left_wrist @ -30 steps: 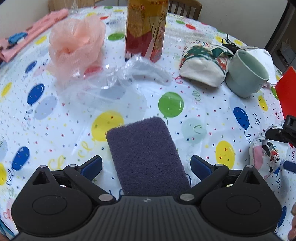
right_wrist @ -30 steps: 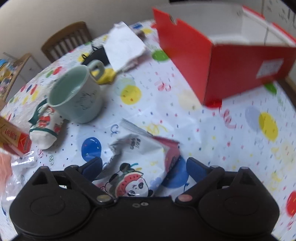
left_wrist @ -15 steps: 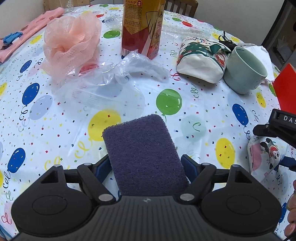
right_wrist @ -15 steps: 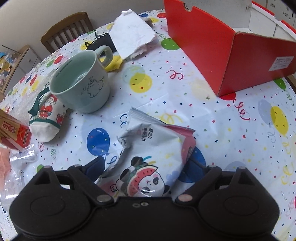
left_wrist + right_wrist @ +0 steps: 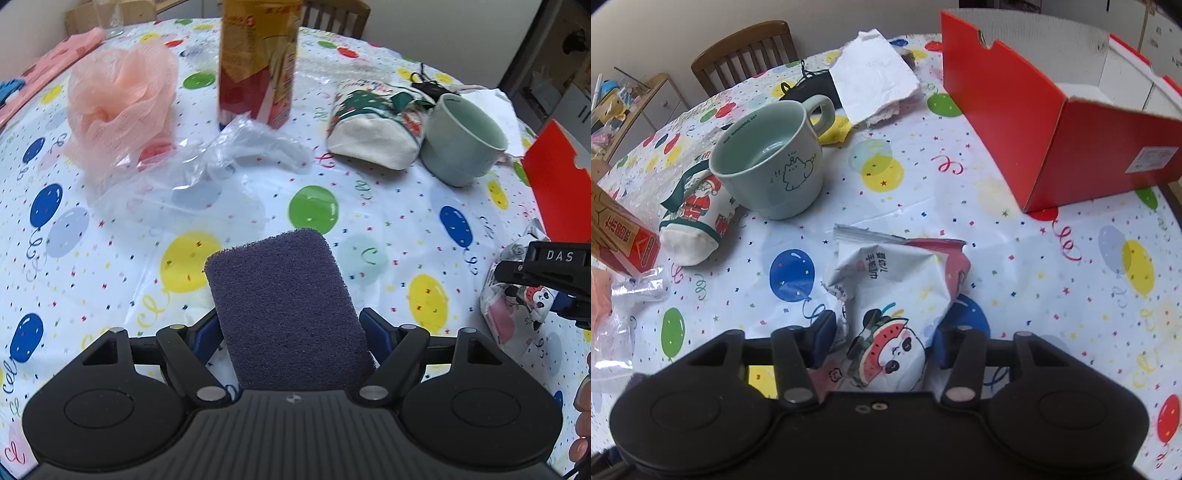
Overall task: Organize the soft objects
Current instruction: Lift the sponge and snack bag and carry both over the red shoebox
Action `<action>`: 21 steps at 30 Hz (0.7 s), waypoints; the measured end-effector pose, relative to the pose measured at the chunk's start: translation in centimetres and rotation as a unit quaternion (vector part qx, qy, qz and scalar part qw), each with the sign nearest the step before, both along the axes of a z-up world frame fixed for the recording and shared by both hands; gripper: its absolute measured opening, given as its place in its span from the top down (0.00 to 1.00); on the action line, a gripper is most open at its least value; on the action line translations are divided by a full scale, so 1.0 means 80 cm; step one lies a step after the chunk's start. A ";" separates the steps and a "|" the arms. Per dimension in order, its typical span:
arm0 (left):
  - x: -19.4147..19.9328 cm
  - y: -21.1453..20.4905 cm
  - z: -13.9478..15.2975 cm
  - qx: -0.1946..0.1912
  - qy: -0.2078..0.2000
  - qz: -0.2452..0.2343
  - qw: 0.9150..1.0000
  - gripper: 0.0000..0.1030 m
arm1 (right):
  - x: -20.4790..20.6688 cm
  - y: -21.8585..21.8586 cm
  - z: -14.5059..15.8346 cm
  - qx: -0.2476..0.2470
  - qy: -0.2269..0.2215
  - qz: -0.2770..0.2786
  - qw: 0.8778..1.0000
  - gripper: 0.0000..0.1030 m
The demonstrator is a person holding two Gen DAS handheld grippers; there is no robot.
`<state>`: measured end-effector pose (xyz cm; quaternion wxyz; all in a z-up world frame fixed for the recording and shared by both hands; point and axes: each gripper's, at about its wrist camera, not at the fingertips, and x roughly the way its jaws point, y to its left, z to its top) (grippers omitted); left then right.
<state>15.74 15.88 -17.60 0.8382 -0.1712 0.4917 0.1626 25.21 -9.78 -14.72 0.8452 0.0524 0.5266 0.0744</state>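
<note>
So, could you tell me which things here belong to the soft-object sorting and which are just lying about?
Belonging to the job:
purple sponge
panda snack packet
peach bath pouf
Christmas sock
red box

Just lying about:
green mug
drink carton
clear plastic bag

"DAS" in white capitals on the black right gripper (image 5: pixel 546 275), out at three o'clock in the left wrist view. Faint small capitals along the inner rim of the pale green mug (image 5: pixel 768 166), ending "WONDERFUL DAY". Chinese characters, upside down, on the panda snack packet (image 5: pixel 890 291). More Chinese print on the red-and-yellow carton (image 5: pixel 620 232) at nine o'clock. White sticker on the red box (image 5: pixel 1152 158), too small to read.
</note>
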 end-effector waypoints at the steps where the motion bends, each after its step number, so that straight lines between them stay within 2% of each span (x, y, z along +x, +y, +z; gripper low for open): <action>1: 0.001 -0.001 0.002 -0.001 -0.003 -0.005 1.000 0.24 | -0.002 0.000 0.002 -0.003 -0.004 0.003 1.000 0.54; 3: 0.002 -0.004 0.006 -0.002 -0.010 -0.012 1.000 0.24 | -0.005 -0.002 0.007 -0.002 -0.010 0.005 1.000 0.61; 12: 0.014 -0.026 0.033 0.001 -0.054 -0.061 0.997 0.24 | -0.015 -0.008 0.037 -0.004 -0.040 0.020 0.999 0.63; 21: 0.026 -0.055 0.073 0.008 -0.110 -0.140 0.984 0.24 | -0.023 -0.026 0.088 0.002 -0.080 0.020 0.997 0.64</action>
